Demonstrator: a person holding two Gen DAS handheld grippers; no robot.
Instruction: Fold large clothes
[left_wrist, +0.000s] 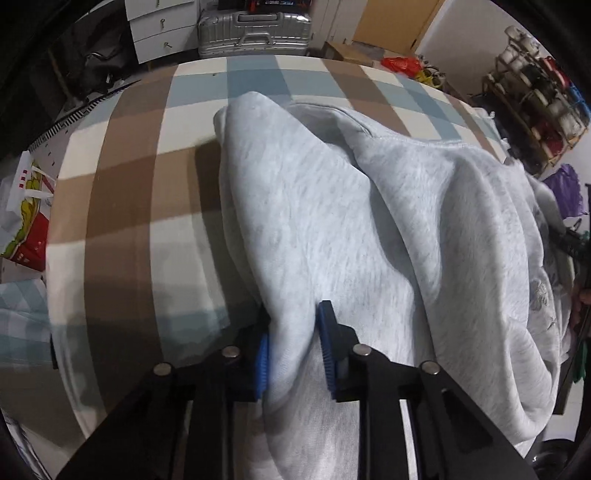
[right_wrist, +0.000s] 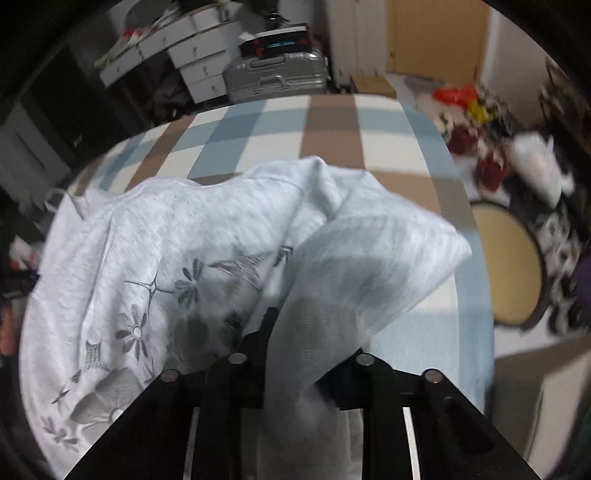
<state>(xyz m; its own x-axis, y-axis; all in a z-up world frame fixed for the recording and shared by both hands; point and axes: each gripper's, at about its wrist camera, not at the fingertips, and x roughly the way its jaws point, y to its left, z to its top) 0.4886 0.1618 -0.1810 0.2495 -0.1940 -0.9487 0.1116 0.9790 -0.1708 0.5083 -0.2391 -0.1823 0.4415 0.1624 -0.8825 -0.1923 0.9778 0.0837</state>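
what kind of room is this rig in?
Likely a lived-in bedroom: a bed with a checked blue, brown and white sheet, a silver hard-shell suitcase, a white drawer unit.

1. The sweatshirt (left_wrist: 369, 221) lay bunched on the bed (left_wrist: 129, 206), toward its near right part in the left wrist view.
2. A fold of it sat between the jaws of the left gripper (left_wrist: 293, 354) at the near edge.
3. Another fold ran between the jaws of the right gripper (right_wrist: 299, 354).
4. A suitcase (left_wrist: 255, 33) stood beyond the bed's far edge, with a drawer unit (left_wrist: 162, 29) to its left.
5. A shoe rack (left_wrist: 535, 99) stood far right of the bed.
6. A bag (left_wrist: 26, 221) sat off the bed's left side.
7. A round stool (right_wrist: 506, 269) stood right of the bed in the right wrist view.
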